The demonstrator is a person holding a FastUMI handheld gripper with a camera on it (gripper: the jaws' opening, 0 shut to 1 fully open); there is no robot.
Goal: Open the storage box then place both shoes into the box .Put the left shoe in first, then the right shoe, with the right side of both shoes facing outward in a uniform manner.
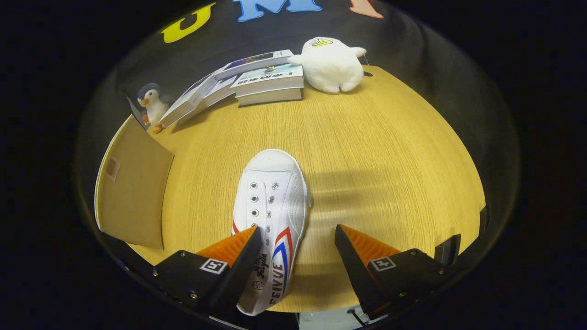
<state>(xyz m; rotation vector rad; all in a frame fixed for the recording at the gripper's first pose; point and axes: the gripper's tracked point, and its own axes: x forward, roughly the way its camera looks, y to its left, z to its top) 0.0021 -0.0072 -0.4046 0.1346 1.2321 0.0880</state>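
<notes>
On the wooden tabletop [376, 151] a white shoe [270, 206] lies mid-surface between the wide-open, empty gripper [298, 247], its left finger over the laces, cardboard box [133, 192] at the left edge, so no shoe seems boxed yet.

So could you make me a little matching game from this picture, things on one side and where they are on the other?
Things:
1. white shoe
2. white plush duck
3. small penguin toy
4. cardboard flap

Places:
A. far end of the table, right of the books
B. left of the shoe, at the table's edge
C. between the open claw fingers, close against the left one
D. far left, beside the leaning book

Pairs: 1-C, 2-A, 3-D, 4-B
</notes>
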